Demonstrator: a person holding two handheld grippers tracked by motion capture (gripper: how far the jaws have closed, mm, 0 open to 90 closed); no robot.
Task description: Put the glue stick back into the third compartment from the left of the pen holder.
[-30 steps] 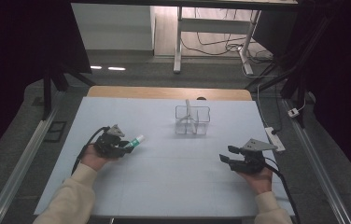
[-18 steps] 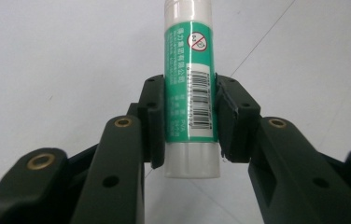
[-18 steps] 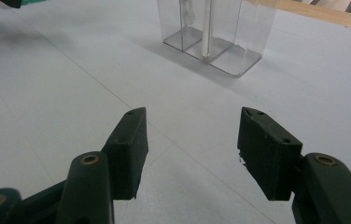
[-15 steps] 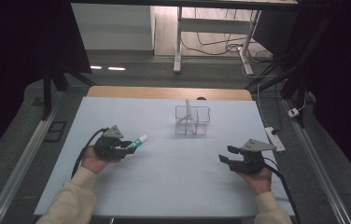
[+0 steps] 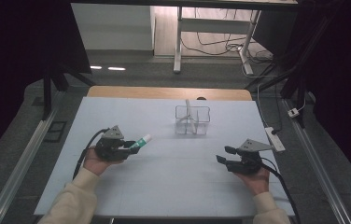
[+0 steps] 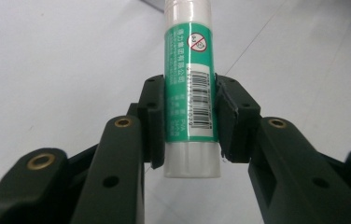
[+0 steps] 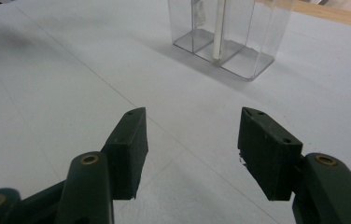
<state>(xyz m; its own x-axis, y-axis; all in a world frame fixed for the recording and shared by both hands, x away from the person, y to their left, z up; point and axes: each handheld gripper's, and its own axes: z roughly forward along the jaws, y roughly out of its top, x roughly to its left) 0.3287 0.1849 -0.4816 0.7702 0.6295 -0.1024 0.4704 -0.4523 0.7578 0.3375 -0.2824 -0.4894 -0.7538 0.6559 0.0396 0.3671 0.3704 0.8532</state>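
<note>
Glue stick (image 6: 191, 88): long axis in line with my left gripper (image 6: 190, 123), white cap end pointing forward away from hand, toward table centre in high view. Held above white table (image 5: 164, 182), left side. Clear divided container (image 5: 192, 120) at table middle; thin white stick leaning inside, compartment unclear. Stick body green label, barcode, white ends. Left jaws clamped on label. My right gripper (image 7: 192, 149): jaws wide apart, holding nothing

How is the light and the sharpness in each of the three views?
High view: table evenly lit, surroundings dark, small things soft. Left gripper view: glue stick label fairly sharp, its top end overexposed, the near black fingers slightly blurred. Right gripper view: clear container casts a soft shadow, with faint reflections on its walls.
</note>
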